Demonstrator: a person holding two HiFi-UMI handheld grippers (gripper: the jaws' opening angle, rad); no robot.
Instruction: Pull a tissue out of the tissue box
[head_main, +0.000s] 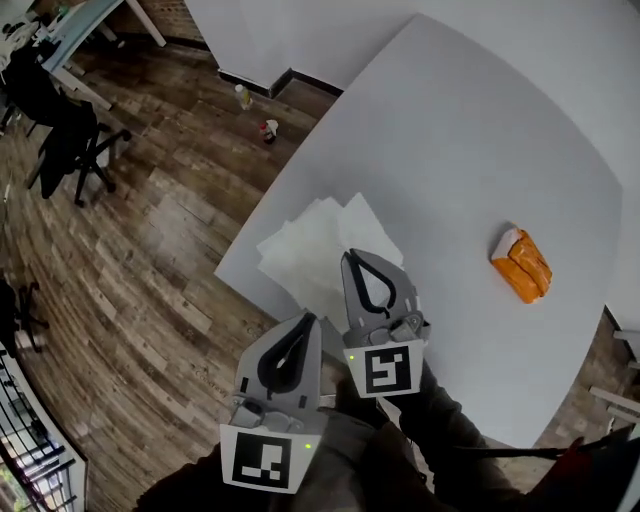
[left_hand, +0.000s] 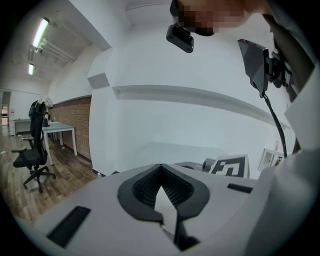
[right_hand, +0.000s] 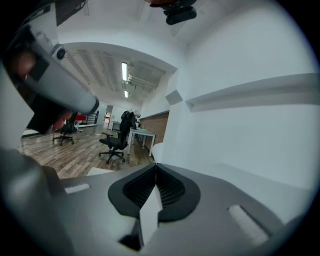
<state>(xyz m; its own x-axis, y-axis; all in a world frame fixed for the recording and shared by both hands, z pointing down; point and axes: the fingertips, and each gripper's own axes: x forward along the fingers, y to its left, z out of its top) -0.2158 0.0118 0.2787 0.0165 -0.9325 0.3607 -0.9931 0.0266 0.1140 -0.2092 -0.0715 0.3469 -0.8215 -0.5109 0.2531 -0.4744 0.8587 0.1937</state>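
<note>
Right gripper (head_main: 352, 256) is hovering at lower centre of the head view, over the near edge of the tabletop (head_main: 450, 130), with its jaws clenched tip to tip. In its own view the right gripper (right_hand: 155, 165) is showing the pads meeting. The pale wedge behind them is probably only the white surface seen through the gap, though a scrap of paper cannot be ruled out. Left gripper (head_main: 306, 320) is hanging just beside it, lower and to the left. In its own view the left gripper (left_hand: 160, 166) is likewise clenched on nothing.

Tissue box (head_main: 521, 265), seemingly a small orange pack, is lying at centre right of the frame, well apart from both grippers. Loose tissues (head_main: 310, 240) are lying spread near the tabletop's lower-left edge. The right gripper's tips are overlapping them in the picture, and contact cannot be told.

Judged step: no pull is under way, and both grippers are standing off from the box. The next move is calling for a reach toward centre right. One gripper would be opening over the box's slot to pinch a sheet, the other perhaps steadying the light pack.
</note>
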